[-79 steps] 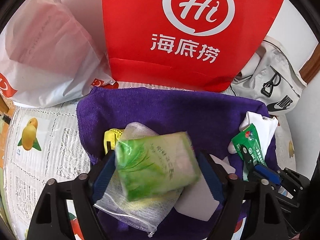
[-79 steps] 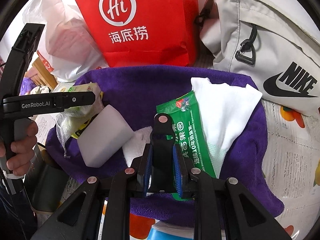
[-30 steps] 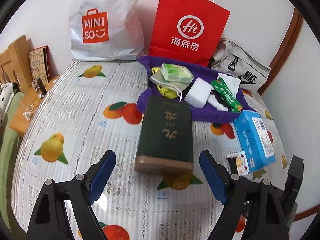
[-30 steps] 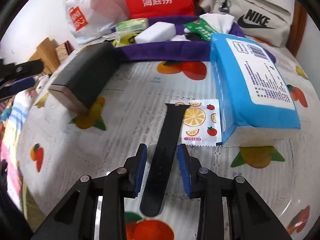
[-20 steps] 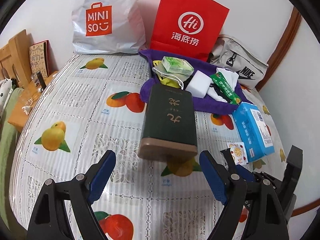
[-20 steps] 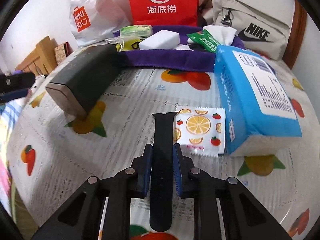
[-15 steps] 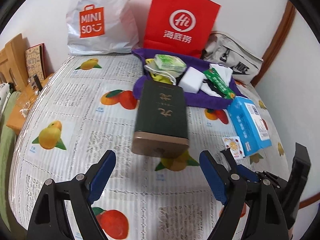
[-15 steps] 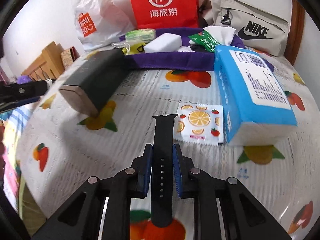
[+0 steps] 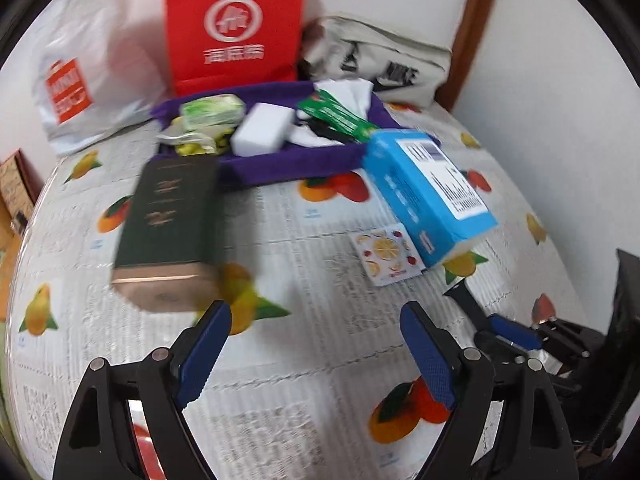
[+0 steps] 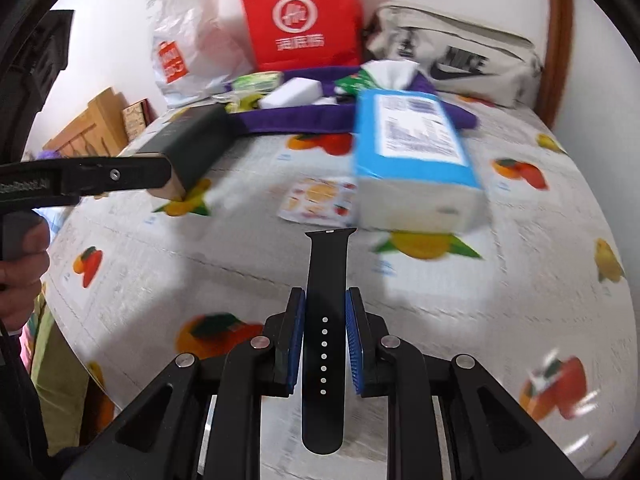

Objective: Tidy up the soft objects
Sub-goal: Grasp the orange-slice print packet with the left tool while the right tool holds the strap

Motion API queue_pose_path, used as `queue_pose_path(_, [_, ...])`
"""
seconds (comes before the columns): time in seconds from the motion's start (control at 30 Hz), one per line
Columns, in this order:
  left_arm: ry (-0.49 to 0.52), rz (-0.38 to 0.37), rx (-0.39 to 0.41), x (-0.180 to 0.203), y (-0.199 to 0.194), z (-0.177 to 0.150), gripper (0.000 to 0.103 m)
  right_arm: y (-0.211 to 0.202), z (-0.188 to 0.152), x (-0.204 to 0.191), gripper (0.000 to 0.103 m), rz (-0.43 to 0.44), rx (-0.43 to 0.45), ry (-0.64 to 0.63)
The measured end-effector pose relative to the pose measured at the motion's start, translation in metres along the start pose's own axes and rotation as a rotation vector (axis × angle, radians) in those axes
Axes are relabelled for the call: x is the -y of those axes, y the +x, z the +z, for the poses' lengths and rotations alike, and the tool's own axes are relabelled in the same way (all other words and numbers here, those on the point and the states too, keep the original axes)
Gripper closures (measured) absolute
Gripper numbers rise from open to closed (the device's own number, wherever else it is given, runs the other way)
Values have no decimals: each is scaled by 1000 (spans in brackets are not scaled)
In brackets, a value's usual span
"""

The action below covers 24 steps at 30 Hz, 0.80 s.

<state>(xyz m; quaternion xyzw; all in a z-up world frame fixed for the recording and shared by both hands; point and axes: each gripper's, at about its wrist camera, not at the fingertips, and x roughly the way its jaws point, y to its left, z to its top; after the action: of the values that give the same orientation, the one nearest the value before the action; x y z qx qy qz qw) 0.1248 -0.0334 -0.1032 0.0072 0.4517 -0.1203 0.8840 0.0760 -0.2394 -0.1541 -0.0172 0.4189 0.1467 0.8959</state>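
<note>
My right gripper point(image 10: 325, 332) is shut on a black watch strap point(image 10: 326, 268), held a little above the fruit-print tablecloth; the strap's far end points at a blue tissue pack point(image 10: 412, 148). My left gripper point(image 9: 316, 320) stands open over the cloth with nothing between its fingers. Ahead of it lie a dark green box point(image 9: 168, 224), an orange-print sachet point(image 9: 386, 254) and the blue tissue pack point(image 9: 424, 192). Farther back, a purple towel point(image 9: 280, 164) holds a green tissue pack point(image 9: 212, 110), a white sponge point(image 9: 262, 128), a green sachet point(image 9: 340, 116) and a white cloth point(image 9: 348, 88).
A red paper bag point(image 9: 236, 28), a white shopping bag point(image 9: 80, 80) and a grey sports bag point(image 9: 380, 60) stand against the back wall. Wooden furniture point(image 10: 92, 128) sits past the table's left edge. A hand point(image 10: 20, 264) holds the left gripper's handle.
The right jaws shut on the watch strap and drew it back, away from the sachet. The left gripper moved right and rolled, bringing the blue pack and sachet closer ahead of it.
</note>
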Motion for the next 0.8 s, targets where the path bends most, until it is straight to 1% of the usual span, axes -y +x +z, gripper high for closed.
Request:
queue_pose_path(0.17, [88, 19, -49, 34, 26, 10, 18, -4, -10, 42, 83, -49, 13, 57])
queue_pose_path(0.3, [146, 44, -93, 56, 52, 18, 18, -3, -10, 71, 83, -66, 26, 102])
queue_pose_path(0.37, [165, 36, -119, 63, 66, 21, 18, -2, -9, 79, 83, -55, 29, 115])
queue_pose_path(0.43, [181, 45, -146, 68, 81, 22, 18, 1, -9, 85, 83, -48, 33, 117])
queue_pose_path(0.6, [241, 72, -169, 74, 102, 26, 18, 8, -9, 94, 83, -28, 24, 117])
queue_pose_path(0.67, [247, 60, -175, 74, 109, 29, 17, 11, -8, 97, 82, -22, 23, 119])
queue_pose_path(0.8, [291, 5, -161, 77, 116, 33, 16, 14, -8, 99, 82, -15, 28, 119])
